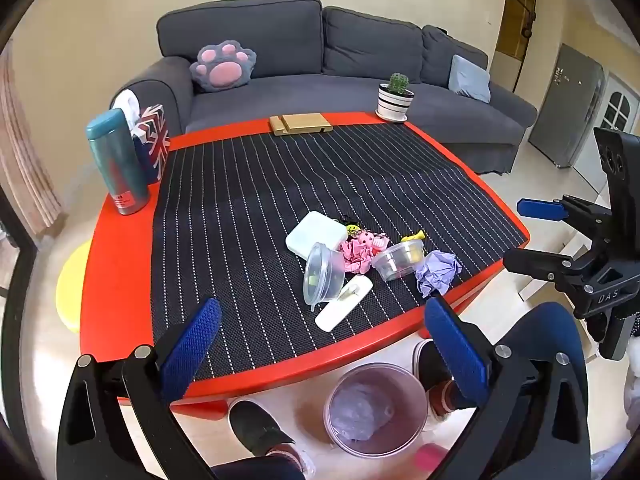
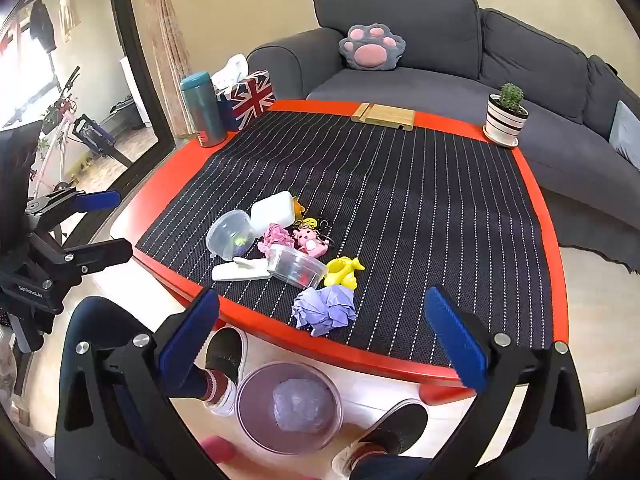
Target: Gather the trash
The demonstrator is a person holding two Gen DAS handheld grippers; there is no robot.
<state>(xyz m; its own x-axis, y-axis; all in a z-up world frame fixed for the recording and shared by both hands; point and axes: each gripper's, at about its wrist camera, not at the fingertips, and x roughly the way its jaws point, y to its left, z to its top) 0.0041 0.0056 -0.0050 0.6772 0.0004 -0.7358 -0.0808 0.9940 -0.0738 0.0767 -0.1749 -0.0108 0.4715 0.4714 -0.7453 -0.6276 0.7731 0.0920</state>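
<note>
Both grippers hung above the near edge of the glossy red worktop [image 1: 120,264], tilted downward. The left gripper [image 1: 320,344] had its blue ridged pads spread as wide as they go, with nothing between them; the right gripper [image 2: 324,336] stood just as wide and equally empty.

A black woven mat with white dotted pinstripes [image 1: 280,184] covered most of the worktop. Near its front edge lay a tight cluster of trash: a crumpled lilac paper ball [image 2: 325,309] nearest the edge, a scrunched pink paper wad [image 2: 275,236], a clear round plastic tub lying on its side [image 1: 323,274], a second clear plastic tub [image 2: 296,268] touching the pink wad, a flat white plastic hook strip [image 1: 343,302], and a white rounded-rectangular plastic box [image 1: 316,234]. Mixed in were a pink cartoon-figure keychain [image 2: 310,240] and a glossy yellow plastic toy [image 2: 344,272].

On the floor just below the worktop's front edge stood a round translucent pinkish bin [image 2: 289,408] holding a crinkled clear plastic wad, between the person's dark shoes [image 1: 256,426].

Farther back stood a smooth teal cylindrical flask [image 1: 116,160] and a white striped pot with a spiky green cactus [image 1: 395,98].
</note>
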